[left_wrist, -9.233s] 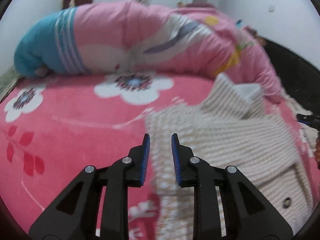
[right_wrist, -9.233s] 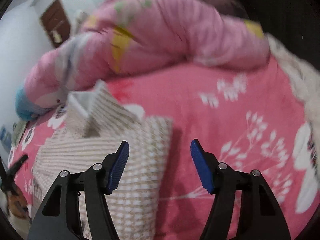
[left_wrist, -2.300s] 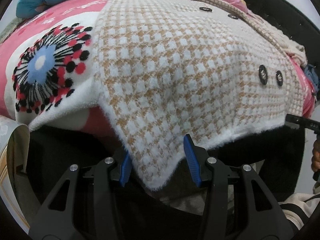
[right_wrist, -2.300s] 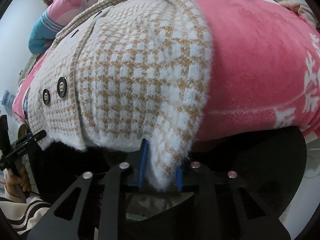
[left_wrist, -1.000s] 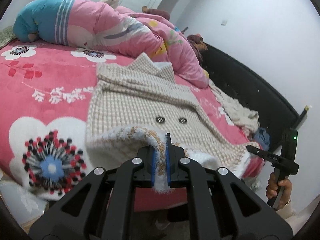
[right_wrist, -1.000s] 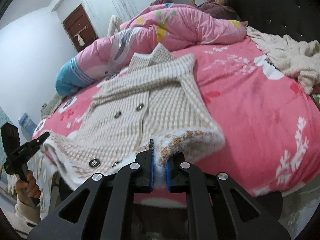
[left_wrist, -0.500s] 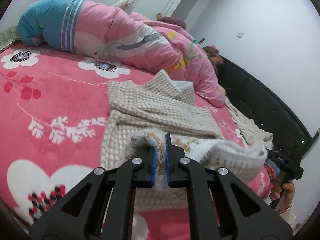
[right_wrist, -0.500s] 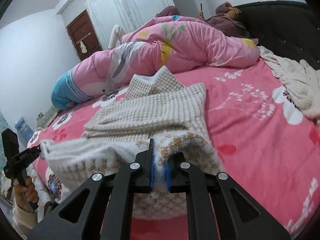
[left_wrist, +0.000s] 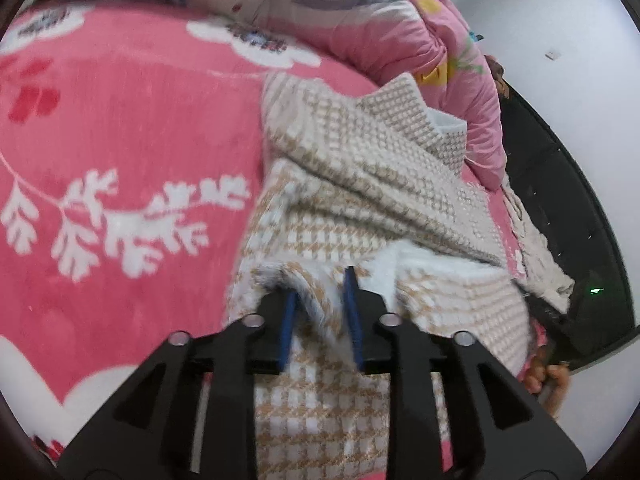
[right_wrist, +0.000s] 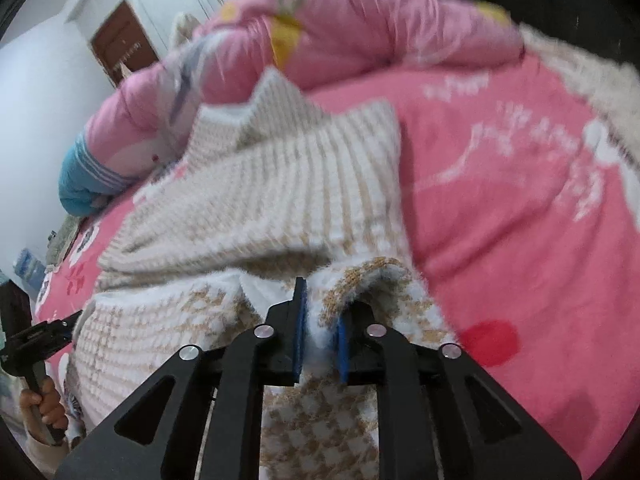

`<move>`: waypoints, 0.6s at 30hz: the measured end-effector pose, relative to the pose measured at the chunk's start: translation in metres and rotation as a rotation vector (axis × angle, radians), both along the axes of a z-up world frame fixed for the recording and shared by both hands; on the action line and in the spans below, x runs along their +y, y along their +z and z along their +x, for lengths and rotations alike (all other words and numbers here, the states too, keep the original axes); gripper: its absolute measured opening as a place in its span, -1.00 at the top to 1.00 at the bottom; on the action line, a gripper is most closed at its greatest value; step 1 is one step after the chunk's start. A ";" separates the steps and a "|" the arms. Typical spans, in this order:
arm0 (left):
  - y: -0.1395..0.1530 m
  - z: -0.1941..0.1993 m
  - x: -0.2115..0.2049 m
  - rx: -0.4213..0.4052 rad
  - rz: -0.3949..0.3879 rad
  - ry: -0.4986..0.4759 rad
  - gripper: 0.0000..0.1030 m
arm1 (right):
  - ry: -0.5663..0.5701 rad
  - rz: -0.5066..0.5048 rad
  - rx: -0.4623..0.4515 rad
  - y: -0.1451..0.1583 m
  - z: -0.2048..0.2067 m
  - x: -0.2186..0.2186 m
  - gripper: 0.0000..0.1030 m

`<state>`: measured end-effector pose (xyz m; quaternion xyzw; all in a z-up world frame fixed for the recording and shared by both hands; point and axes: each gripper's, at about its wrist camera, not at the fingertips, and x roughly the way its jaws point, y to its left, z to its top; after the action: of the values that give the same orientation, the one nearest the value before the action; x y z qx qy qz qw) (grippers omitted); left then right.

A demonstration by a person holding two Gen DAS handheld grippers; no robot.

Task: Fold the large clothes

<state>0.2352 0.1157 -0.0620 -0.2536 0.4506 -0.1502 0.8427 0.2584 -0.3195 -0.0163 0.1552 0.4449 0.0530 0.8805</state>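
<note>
The coat (left_wrist: 360, 184) lies centre frame on the pink blanket (left_wrist: 120, 128), its hem doubled back over its body. Your left gripper (left_wrist: 320, 312) has just been opening; the hem sits loose between its spread jaws. Your right gripper (right_wrist: 320, 332), also just easing apart, pinches the other hem corner. The quilt (right_wrist: 360, 28) lies along the top.

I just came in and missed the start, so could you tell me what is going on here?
A person is folding a checked coat on a pink bed with two handheld grippers. The coat's bottom hem has been brought up over its body. The left gripper has just been opening, its jaws now loose around the hem; the right gripper is also easing open, hem still between its jaws.
</note>
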 end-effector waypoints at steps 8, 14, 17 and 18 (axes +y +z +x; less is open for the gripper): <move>0.033 -0.024 0.020 -0.101 0.039 0.077 -0.50 | 0.008 0.019 -0.021 0.018 -0.018 -0.004 -0.35; 0.051 -0.072 0.015 -0.155 0.042 0.024 -0.50 | 0.009 0.015 -0.047 0.043 -0.059 -0.007 -0.44; 0.047 -0.104 -0.002 -0.170 0.040 -0.057 -0.50 | 0.008 0.040 -0.036 0.045 -0.089 -0.011 -0.45; 0.043 -0.115 -0.010 -0.170 0.044 -0.087 -0.50 | 0.010 0.045 -0.028 0.044 -0.099 -0.012 -0.45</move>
<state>0.1200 0.1062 -0.0193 -0.2014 0.3914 -0.1977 0.8759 0.1591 -0.3315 0.0280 0.1722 0.4321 0.0696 0.8825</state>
